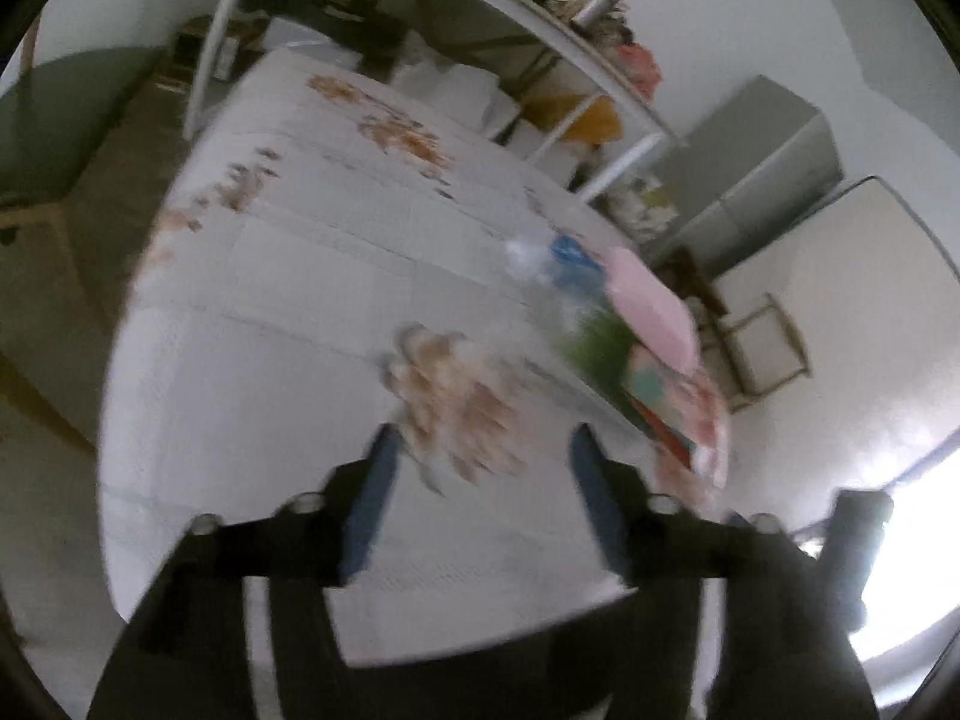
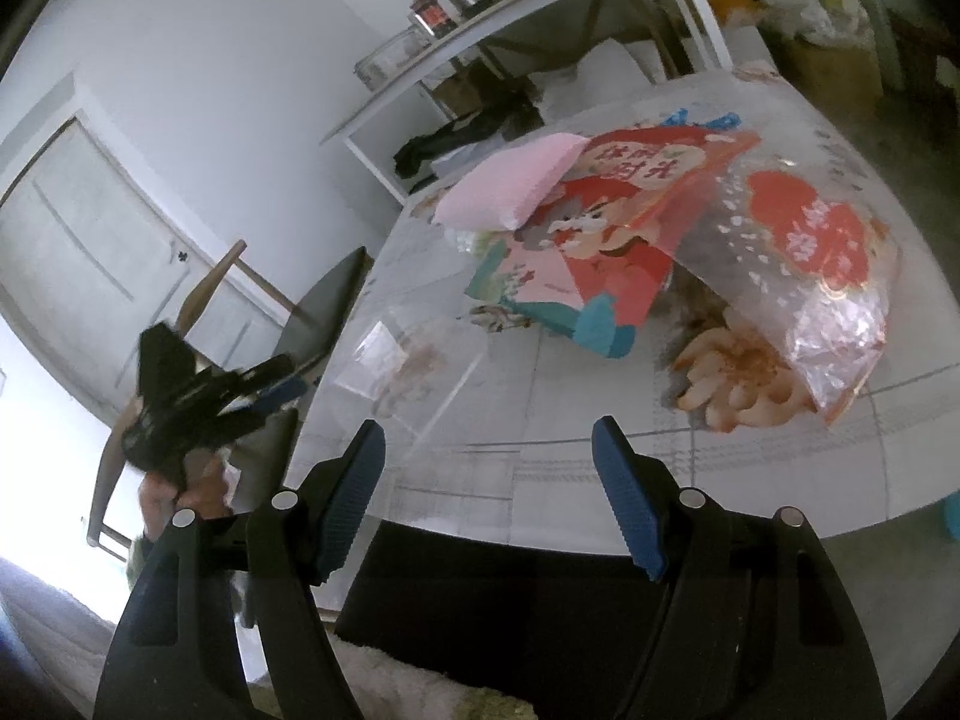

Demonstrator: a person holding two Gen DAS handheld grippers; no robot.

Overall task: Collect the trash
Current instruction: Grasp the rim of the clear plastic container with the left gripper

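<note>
right wrist view: right claw [image 2: 487, 468] gapes wide, holding nothing; the wrapper pile [image 2: 606, 240] lies ahead, slightly right, on the table [image 2: 540, 456]. left claw [image 1: 483, 492] also spread, empty, farther off.

A lived-in home room, likely a dining or storage corner. A table [image 2: 600, 420] wears a white floral cloth, with a wooden chair [image 2: 234, 276] beside it. A white rack [image 2: 540, 6] against the wall carries jars and tins, a panelled door [image 2: 90, 228] stands close by, and a grey cabinet [image 1: 762, 162] fills the corner.
</note>
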